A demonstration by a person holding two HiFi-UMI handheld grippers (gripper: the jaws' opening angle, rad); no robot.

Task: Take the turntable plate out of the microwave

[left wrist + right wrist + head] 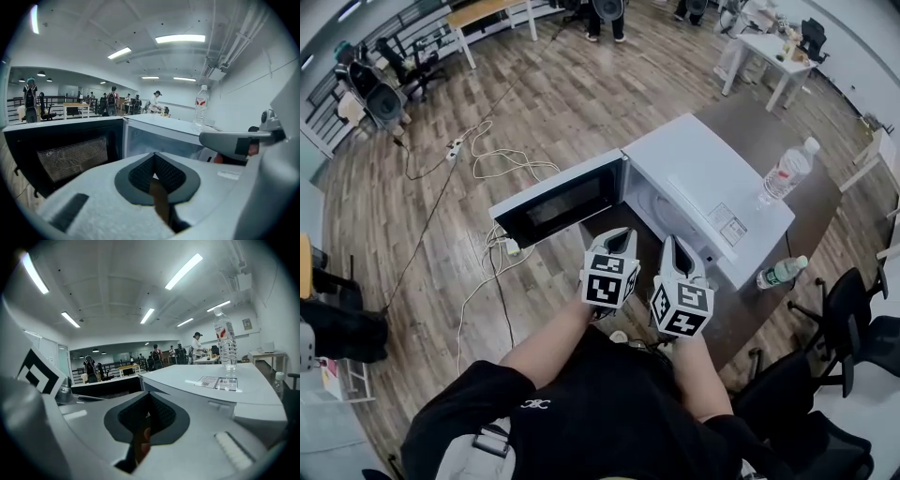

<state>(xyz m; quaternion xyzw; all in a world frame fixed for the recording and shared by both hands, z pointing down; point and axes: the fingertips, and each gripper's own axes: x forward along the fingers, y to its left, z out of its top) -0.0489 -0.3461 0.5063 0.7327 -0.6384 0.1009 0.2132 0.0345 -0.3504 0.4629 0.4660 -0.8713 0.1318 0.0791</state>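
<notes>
A white microwave (703,178) stands on a dark table (750,112), its door (562,202) swung open to the left. The cavity opening (649,202) looks pale, and I cannot make out the turntable plate inside. My left gripper (619,239) and right gripper (672,246) hang side by side just in front of the opening, both pointing into it. In the left gripper view the left gripper (154,157) has its pads together and holds nothing. Beyond it are the dark door (70,154) and the cavity. The right gripper (149,401) is likewise shut and empty.
A clear water bottle (787,171) stands upright by the microwave's far right side. A second bottle (781,272) lies at the table's right edge. Black office chairs (853,319) crowd the right. Cables and a power strip (502,164) trail across the wooden floor at the left.
</notes>
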